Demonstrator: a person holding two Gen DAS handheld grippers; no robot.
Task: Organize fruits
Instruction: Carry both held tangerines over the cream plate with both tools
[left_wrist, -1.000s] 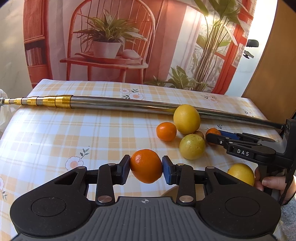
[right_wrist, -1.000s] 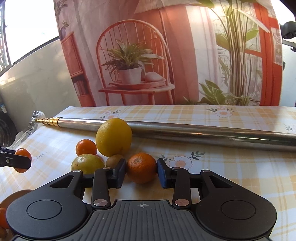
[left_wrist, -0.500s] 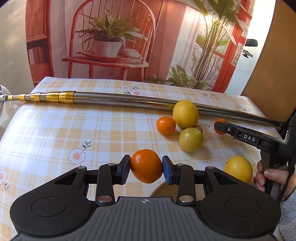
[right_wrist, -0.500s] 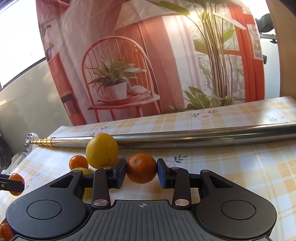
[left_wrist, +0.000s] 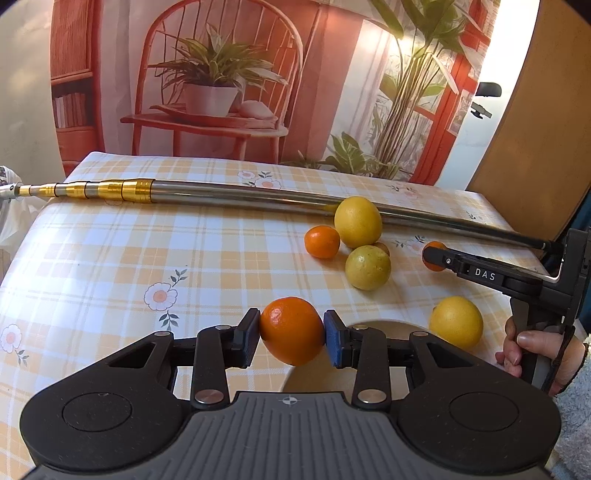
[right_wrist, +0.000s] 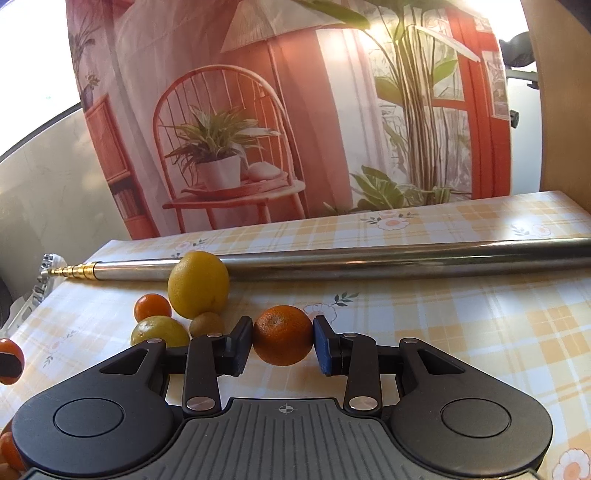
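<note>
Left claw (left_wrist: 291, 332) is gripping an orange (left_wrist: 291, 330), pads pressing both sides, above the surface (left_wrist: 110, 266). Right claw (right_wrist: 283, 341) is likewise pinching a second orange (right_wrist: 283, 334). Lemons (left_wrist: 357, 221) and a small mandarin (left_wrist: 321, 241) are sitting beside a metal pole (left_wrist: 229, 194).

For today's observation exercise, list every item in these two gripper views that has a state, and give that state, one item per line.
left gripper: shut on an orange, held off the table.
right gripper: shut on a second orange.
large lemon: resting against the metal pole.
small tangerine: loose on the tablecloth.
greenish lemon: loose, beside the large lemon.
near lemon: loose, apart from the cluster.
metal pole: lying flat.
</note>
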